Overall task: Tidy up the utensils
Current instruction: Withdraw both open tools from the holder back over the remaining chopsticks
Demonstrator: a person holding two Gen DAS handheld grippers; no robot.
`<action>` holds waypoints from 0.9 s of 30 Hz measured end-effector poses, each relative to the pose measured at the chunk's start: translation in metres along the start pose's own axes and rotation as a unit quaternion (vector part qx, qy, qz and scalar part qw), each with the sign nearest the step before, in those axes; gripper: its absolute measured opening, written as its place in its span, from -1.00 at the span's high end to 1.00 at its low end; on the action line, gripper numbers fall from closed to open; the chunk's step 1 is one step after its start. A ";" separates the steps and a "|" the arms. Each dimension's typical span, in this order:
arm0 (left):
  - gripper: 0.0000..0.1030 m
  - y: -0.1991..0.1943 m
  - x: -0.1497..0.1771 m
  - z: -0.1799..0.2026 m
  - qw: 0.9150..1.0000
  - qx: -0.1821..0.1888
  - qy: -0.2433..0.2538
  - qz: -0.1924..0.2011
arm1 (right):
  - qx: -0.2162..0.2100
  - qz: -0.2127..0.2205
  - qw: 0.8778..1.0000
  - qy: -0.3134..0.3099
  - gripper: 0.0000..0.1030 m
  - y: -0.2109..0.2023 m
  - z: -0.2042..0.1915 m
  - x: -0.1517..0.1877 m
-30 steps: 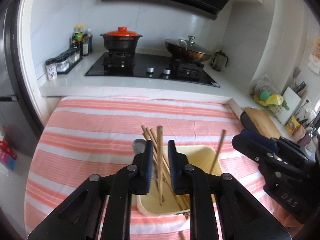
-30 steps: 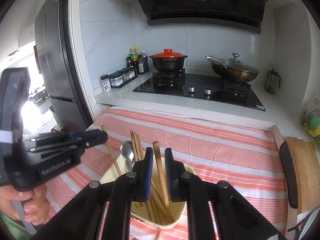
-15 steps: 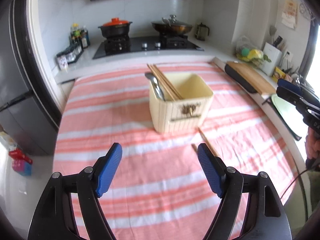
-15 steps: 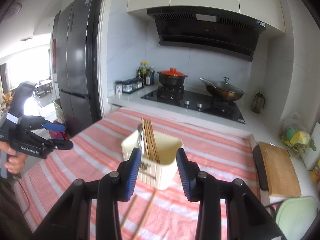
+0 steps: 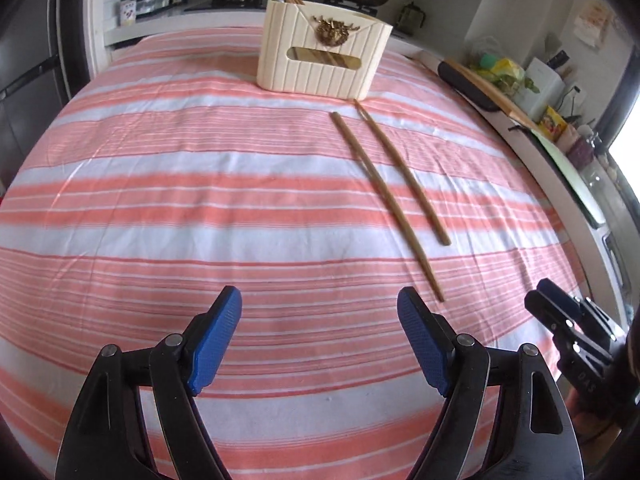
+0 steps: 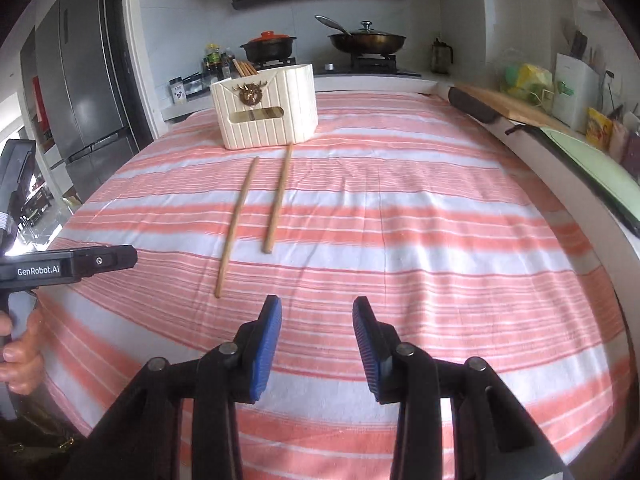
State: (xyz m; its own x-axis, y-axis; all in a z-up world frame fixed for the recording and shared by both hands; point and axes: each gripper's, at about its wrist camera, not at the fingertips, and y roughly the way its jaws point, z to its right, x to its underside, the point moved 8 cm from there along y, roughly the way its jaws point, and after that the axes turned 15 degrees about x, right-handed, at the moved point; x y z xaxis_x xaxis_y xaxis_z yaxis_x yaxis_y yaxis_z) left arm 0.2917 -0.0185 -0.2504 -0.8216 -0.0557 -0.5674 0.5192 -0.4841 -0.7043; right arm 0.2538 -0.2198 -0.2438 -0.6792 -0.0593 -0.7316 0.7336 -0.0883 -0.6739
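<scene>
- Two loose chopsticks remain outside the holder: the longer-lying chopstick [image 5: 384, 196] and the shorter-lying chopstick [image 5: 400, 168] rest on the striped cloth [image 5: 180, 200], side by side but apart, ahead of both claws.
- The left gripper [image 5: 320, 336] hovers low over the cloth with its jaws spread wide and nothing between them; the chopsticks lie ahead and to its right, the nearer tip just beyond its right finger.
- The right gripper [image 6: 316, 340] is likewise empty, its jaws parted but less widely; the chopsticks [image 6: 256, 216] lie ahead and to its left.
- The cream utensil holder [image 5: 324, 56] stands farther ahead, beyond the far ends of the sticks; the shorter-lying stick's far tip appears to touch its base, though the fisheye makes that hard to confirm.
- Several chopsticks [image 6: 244, 68] already stand inside the holder, at its left rear corner.
- Judged risks from here:
  - Thin round sticks flat on soft cloth may roll away or pinch a fold of fabric when a claw closes, because the pads must reach almost to the surface.
  - A grip near one end could let the stick swing and miss the holder's mouth.
  - Both claws reaching toward the same pair could collide, as the sticks sit between them.
  - Pushing the stick that may touch the holder could nudge the holder.
</scene>
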 end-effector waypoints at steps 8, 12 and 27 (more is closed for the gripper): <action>-0.58 0.022 -0.022 0.012 1.000 0.001 -0.006 0.002 | 0.007 0.002 1.000 0.028 0.27 0.001 0.011 -0.003; -0.58 0.036 -0.041 0.019 1.000 0.008 -0.012 0.007 | 0.004 0.009 1.000 0.022 0.27 -0.001 0.007 -0.001; 0.43 0.103 -0.081 0.016 0.997 -0.069 0.043 0.008 | -0.017 -0.005 1.000 0.008 0.27 0.012 -0.002 -0.014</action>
State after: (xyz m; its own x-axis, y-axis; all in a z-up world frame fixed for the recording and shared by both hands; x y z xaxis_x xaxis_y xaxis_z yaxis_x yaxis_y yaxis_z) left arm 0.4078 -0.0784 -0.2705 -0.7933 0.0152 -0.6086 0.5637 -0.3596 -0.7436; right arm 0.2718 -0.2185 -0.2417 -0.6862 -0.0432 -0.7261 0.7273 -0.0559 -0.6840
